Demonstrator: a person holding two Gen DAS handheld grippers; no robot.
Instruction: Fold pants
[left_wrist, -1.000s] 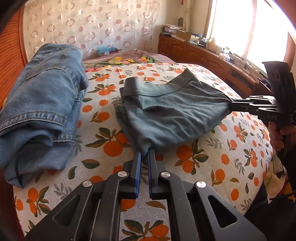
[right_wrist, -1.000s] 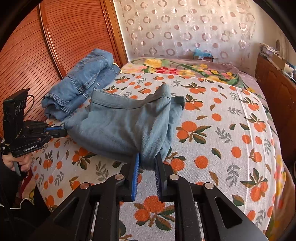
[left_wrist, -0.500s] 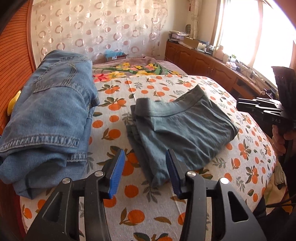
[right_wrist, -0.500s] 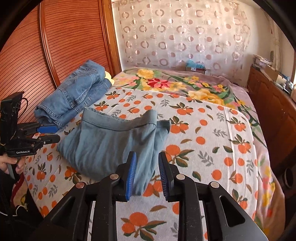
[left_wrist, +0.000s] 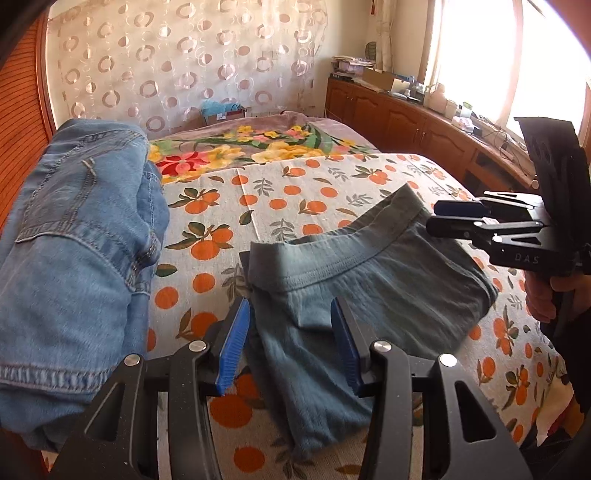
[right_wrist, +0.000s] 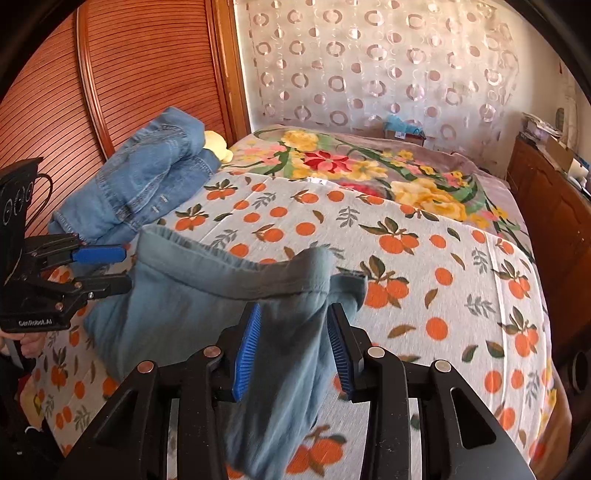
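Both tools sit at the near edge of the folded grey-green pants (left_wrist: 369, 280) on the bed (left_wrist: 295, 192). Our left tool (left_wrist: 290, 345) has its pads apart, straddling one near corner without pressing it; our right tool (right_wrist: 291, 347) is opening, cloth loose between its pads. The pants stretch away from us, waistband at the far end, their long axis running between the tools (neither is nearer). We judge the fold done; a stack of jeans (left_wrist: 74, 258) waits left of the left tool.
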